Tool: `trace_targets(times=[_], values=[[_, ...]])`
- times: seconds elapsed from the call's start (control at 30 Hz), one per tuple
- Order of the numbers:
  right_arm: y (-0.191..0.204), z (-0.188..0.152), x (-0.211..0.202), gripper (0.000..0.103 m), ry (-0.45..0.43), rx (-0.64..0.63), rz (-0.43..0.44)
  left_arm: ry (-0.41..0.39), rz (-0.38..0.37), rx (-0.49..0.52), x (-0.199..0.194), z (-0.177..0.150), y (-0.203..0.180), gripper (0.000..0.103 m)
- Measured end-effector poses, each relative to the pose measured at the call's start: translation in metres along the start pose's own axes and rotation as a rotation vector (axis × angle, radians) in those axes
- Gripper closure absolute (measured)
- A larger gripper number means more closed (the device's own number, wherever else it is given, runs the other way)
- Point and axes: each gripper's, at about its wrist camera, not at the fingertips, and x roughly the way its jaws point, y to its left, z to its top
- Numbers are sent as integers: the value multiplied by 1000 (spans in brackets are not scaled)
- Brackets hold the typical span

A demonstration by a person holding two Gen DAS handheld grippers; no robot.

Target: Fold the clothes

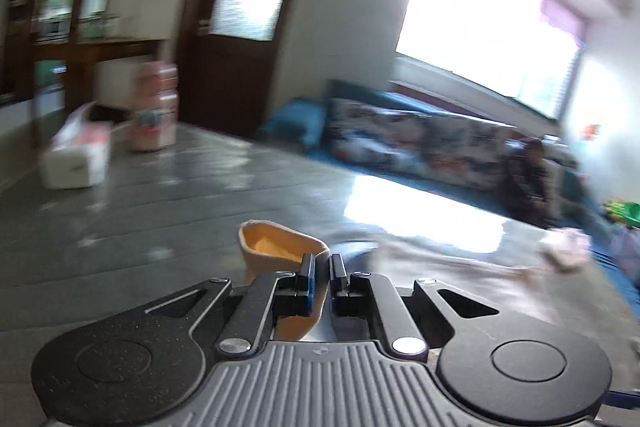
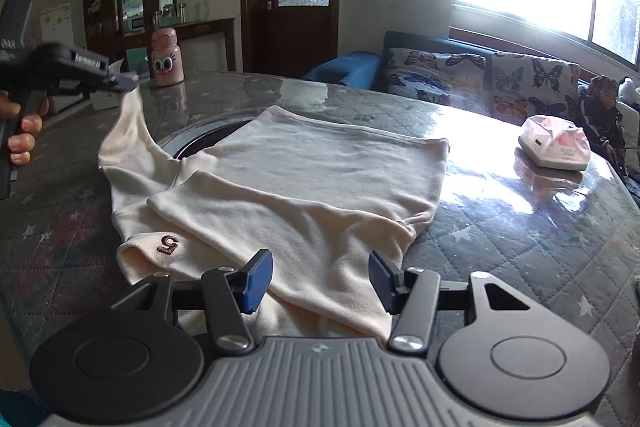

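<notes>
A cream shirt [image 2: 304, 179] lies partly folded on the quilted table [image 2: 520, 251], with a brown "5" mark near its front left edge. My left gripper [image 2: 126, 83] is shut on the end of the shirt's sleeve and holds it lifted at the left. In the left wrist view the left gripper [image 1: 322, 267] pinches the cream sleeve cuff [image 1: 280, 247]; that view is blurred. My right gripper [image 2: 320, 277] is open, hovering just over the shirt's near edge, holding nothing.
A pink cartoon bottle [image 2: 166, 59] stands at the table's far left. A pink-white tissue pack [image 2: 554, 143] lies at the right. A round dark inset [image 2: 200, 143] shows under the shirt. A butterfly-print sofa [image 2: 480, 83] and a seated person [image 2: 600, 111] are behind the table.
</notes>
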Motion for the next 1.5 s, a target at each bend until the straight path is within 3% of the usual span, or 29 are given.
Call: trace_targets(times=[0.3,0.43,0.57,0.7,0.83,1.0,1.1,1.43,1.5], values=[[-20,-11,-10,49,-16,52,-31,43,-313,134,-6,-17,-113,96],[-29,-17,-14,49,-17,82,-48,84,-400,175,1,-36,-145,96],[-35,-19,-19,49,-20,101,-57,123,-428,237,2,-52,-158,95],[-37,-13,-18,50,-20,107,-30,127,-366,297,0,-55,-133,93],[-30,-2,-7,56,2,103,49,124,-259,328,-6,-59,-97,90],[-12,18,16,71,33,86,156,110,-137,314,-19,-63,-51,76],[-2,31,38,73,67,108,212,106,-68,292,-25,-67,-26,71],[27,40,93,74,169,163,204,142,4,224,-31,-81,18,62],[33,41,93,91,168,139,186,142,3,216,-29,-81,19,60]])
